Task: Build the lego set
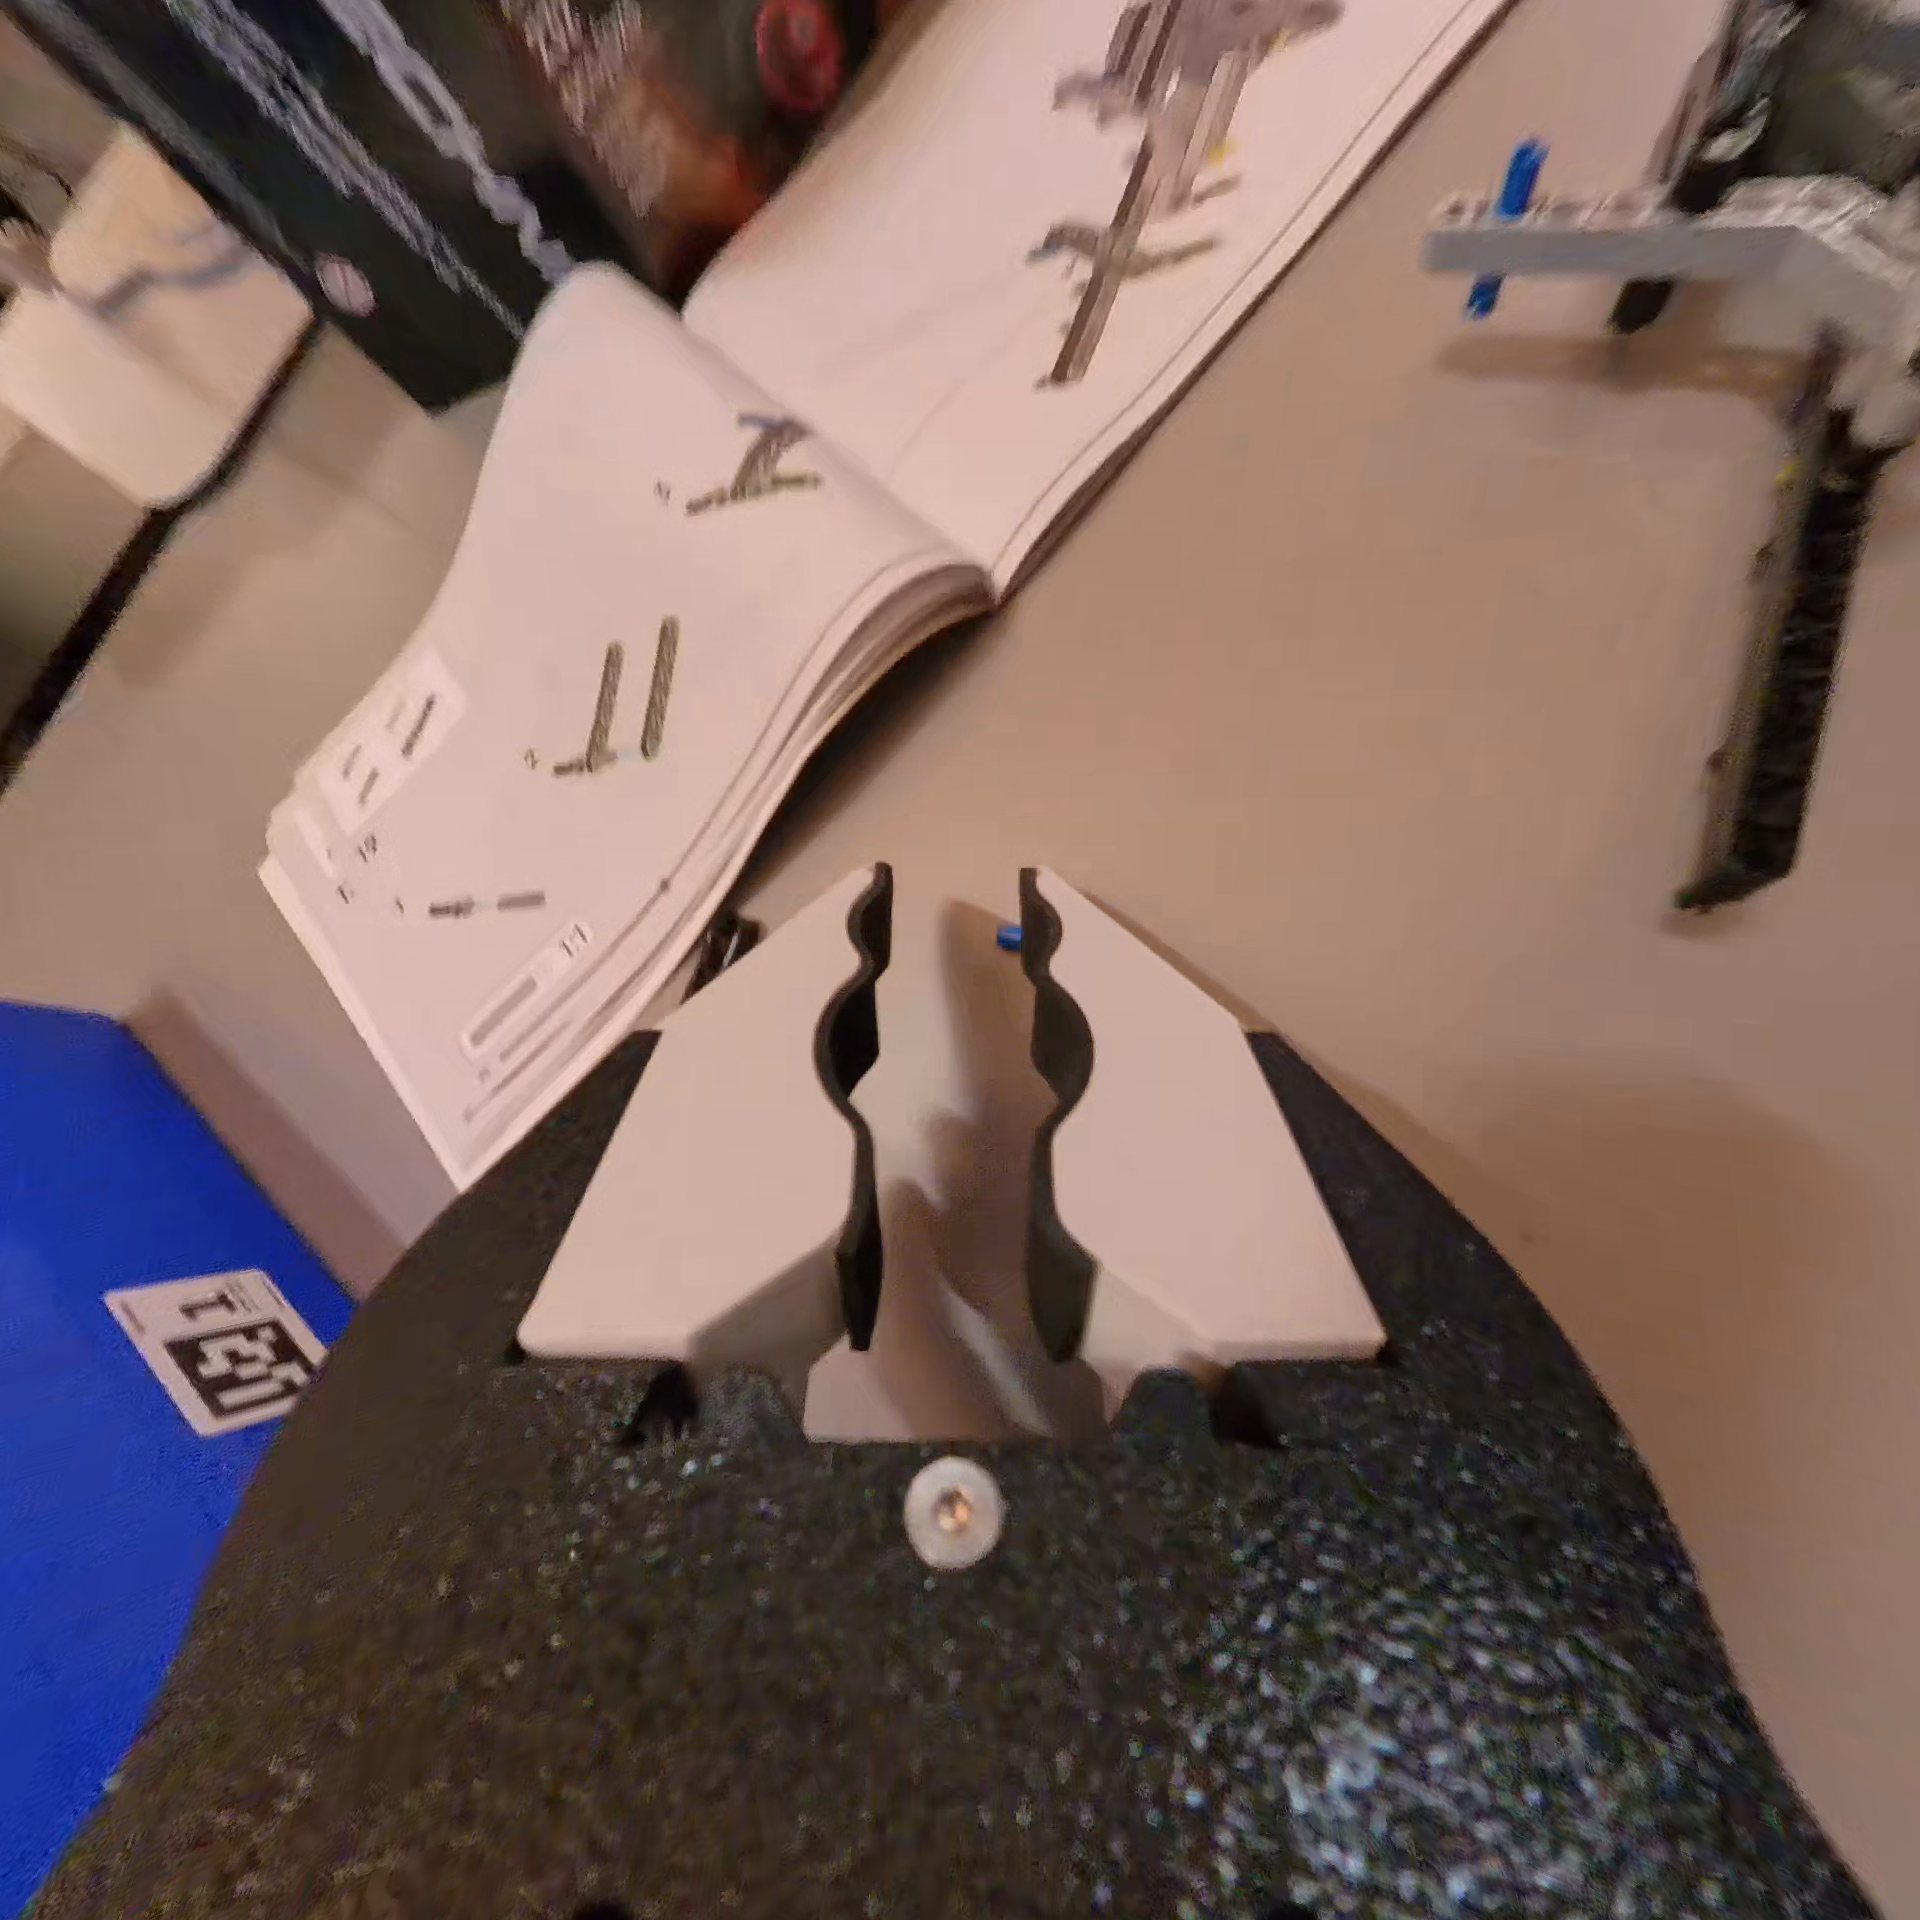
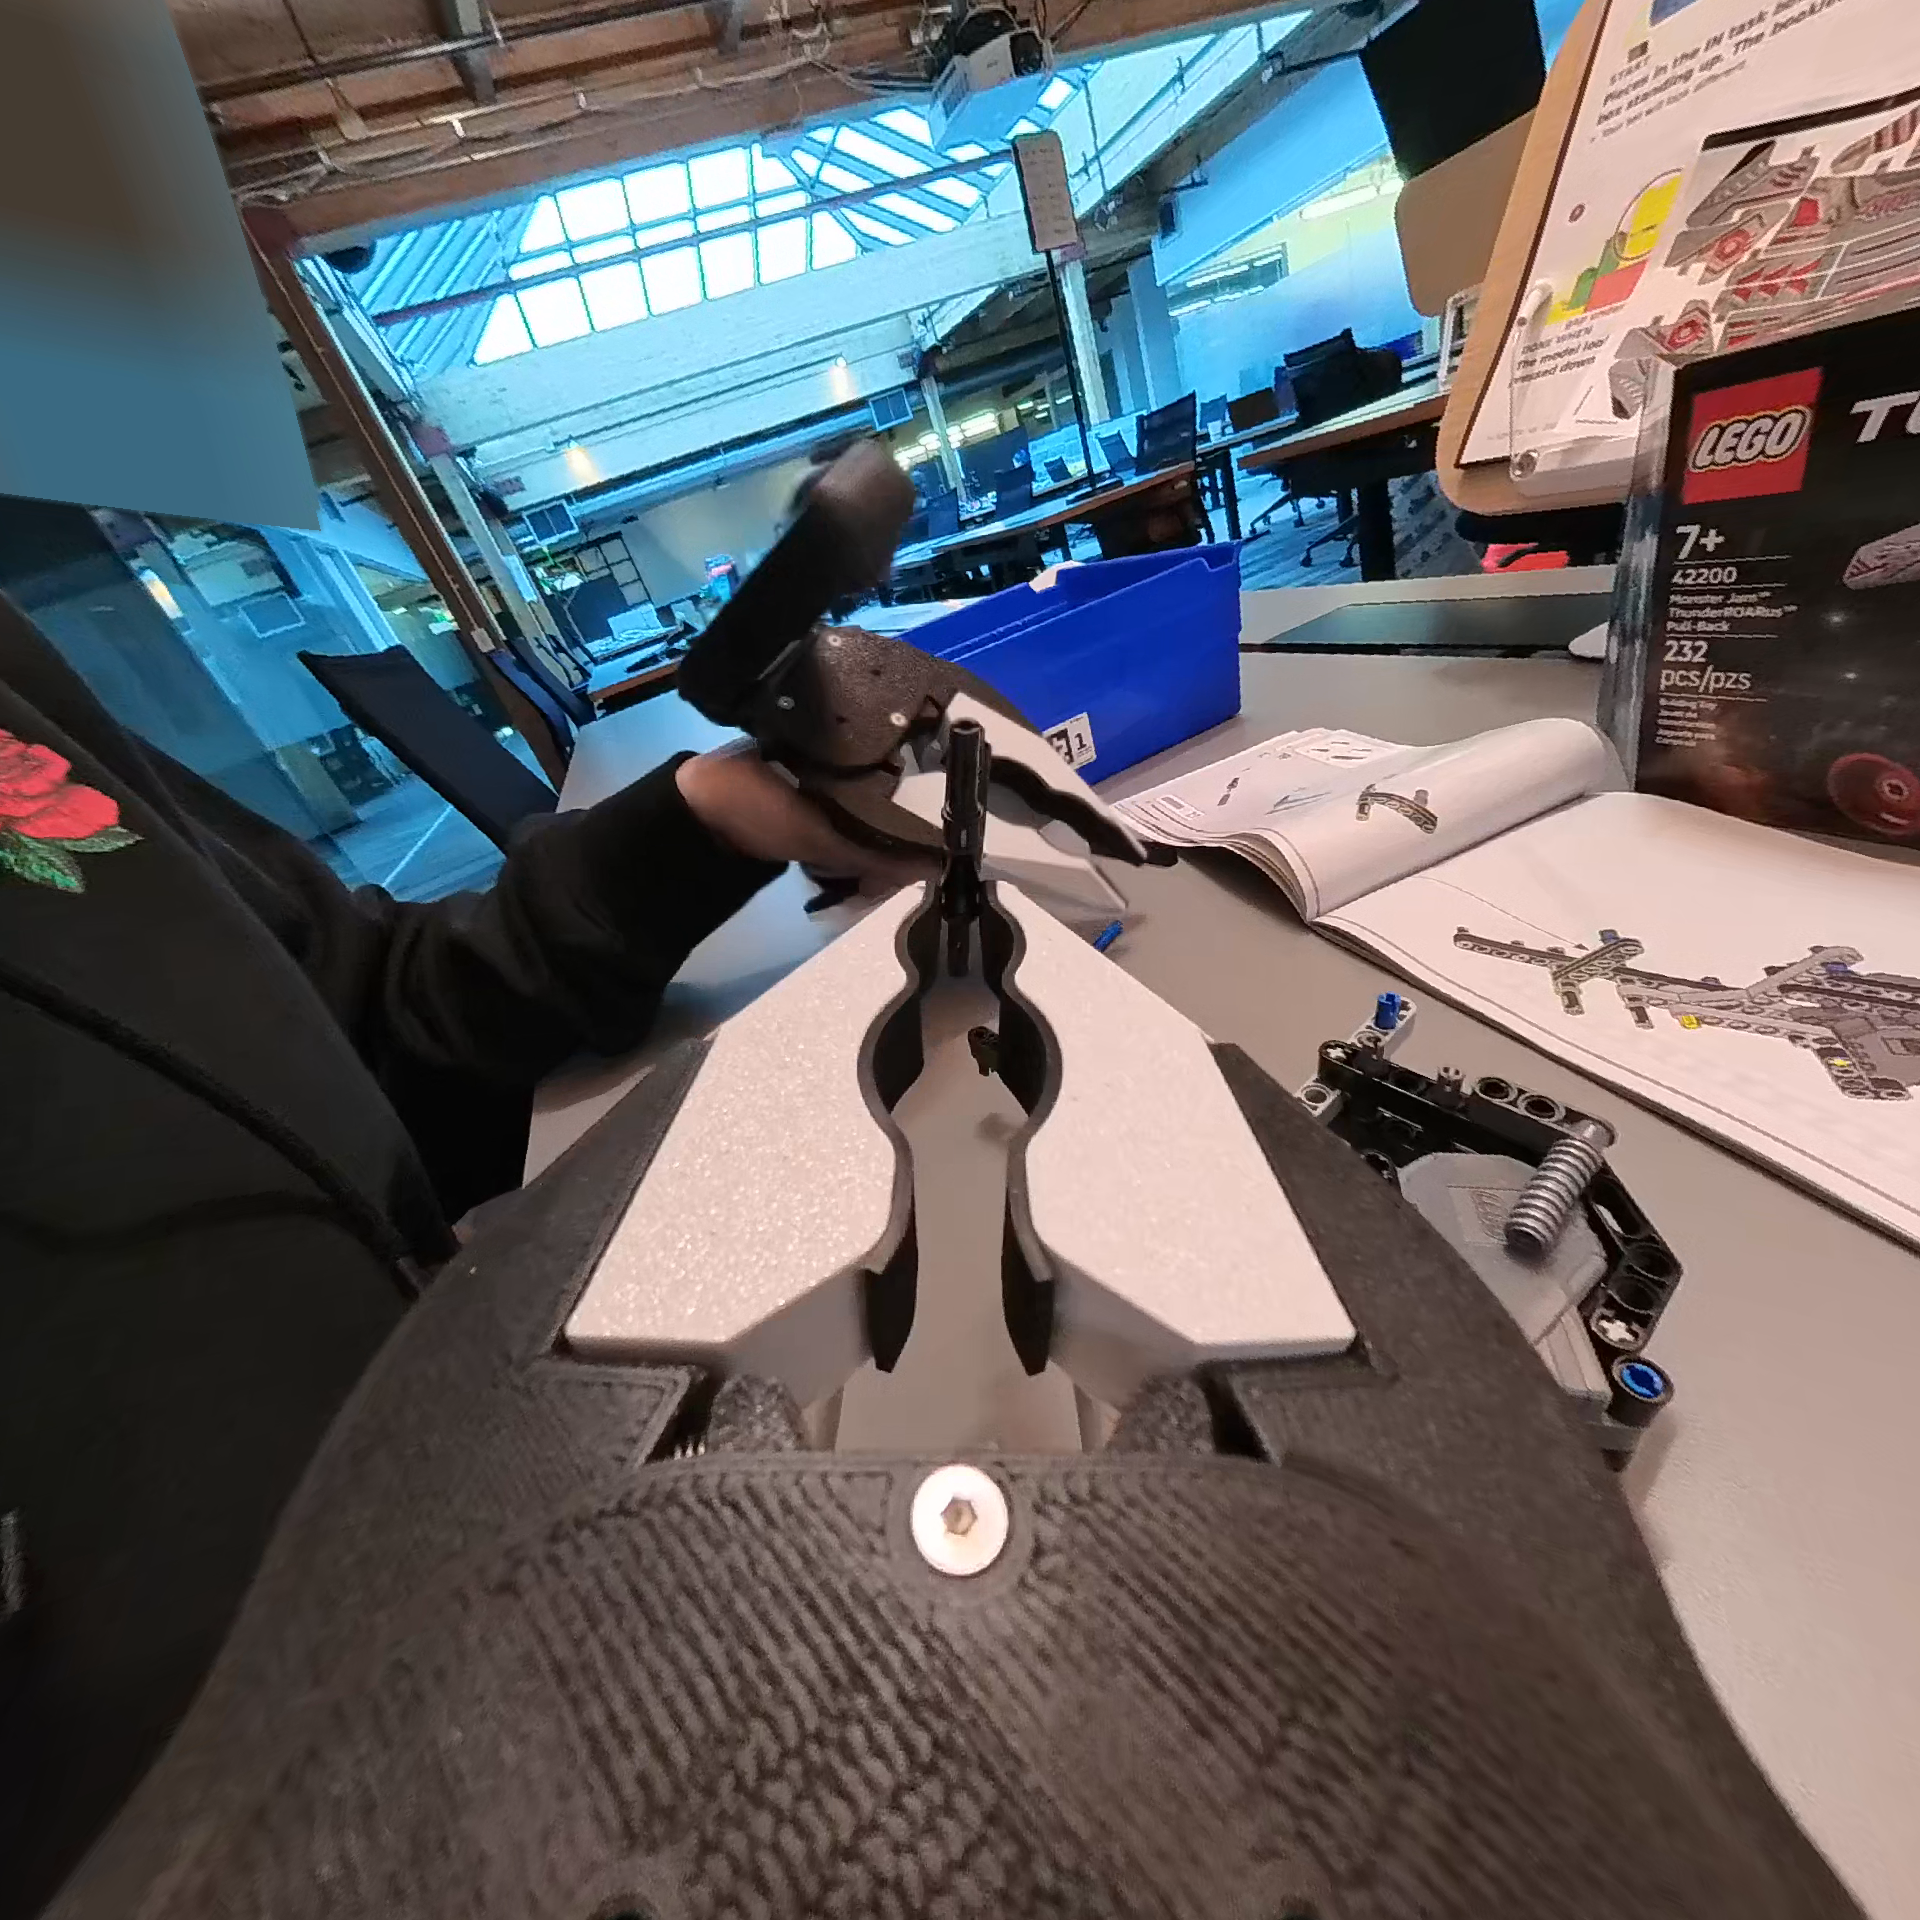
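Note:
My right gripper [image 2: 961,909] is shut on a thin black axle pin [image 2: 962,800], which stands upright out of its tips above the table. My left gripper [image 1: 956,883] is open and empty, low over the table. A small blue pin [image 1: 1006,935] lies on the table just past its tips and also shows in the right wrist view [image 2: 1110,932]. The left gripper [image 2: 1127,862], held by a hand in a black sleeve, is beyond the right one. The partial build [image 2: 1486,1174], a black frame with grey parts and a spring, lies right of my right gripper. It appears blurred in the left wrist view [image 1: 1766,675].
The open instruction booklet [image 1: 727,582] lies ahead of the left gripper and shows in the right wrist view [image 2: 1558,935]. The black set box [image 2: 1787,582] stands behind it. A blue bin [image 2: 1122,655] sits at the far side, close at my left [image 1: 104,1351]. The tips of one gripper are about 20 cm away from the tips of the other.

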